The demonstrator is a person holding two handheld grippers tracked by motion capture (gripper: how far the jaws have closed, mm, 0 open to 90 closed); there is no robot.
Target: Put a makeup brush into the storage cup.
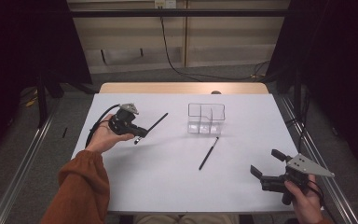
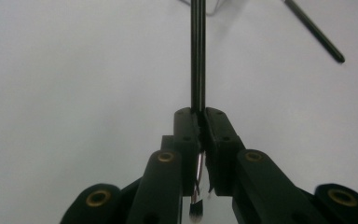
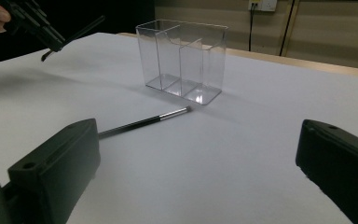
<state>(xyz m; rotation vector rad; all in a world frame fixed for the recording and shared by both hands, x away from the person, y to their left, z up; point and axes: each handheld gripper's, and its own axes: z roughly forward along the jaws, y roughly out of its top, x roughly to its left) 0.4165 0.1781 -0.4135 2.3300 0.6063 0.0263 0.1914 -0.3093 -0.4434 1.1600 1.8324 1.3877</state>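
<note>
With the left gripper (image 1: 137, 133) clamped on one brush (image 1: 154, 124) held above the table (image 1: 168, 186), the second brush (image 1: 208, 153) lay before the empty clear organizer (image 1: 206, 119), the right gripper (image 1: 265, 164) wide open and empty; both placements remained.

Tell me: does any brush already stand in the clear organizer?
No: the clear organizer has nothing inside; one brush lies on the table, the other brush is in the left gripper.
</note>
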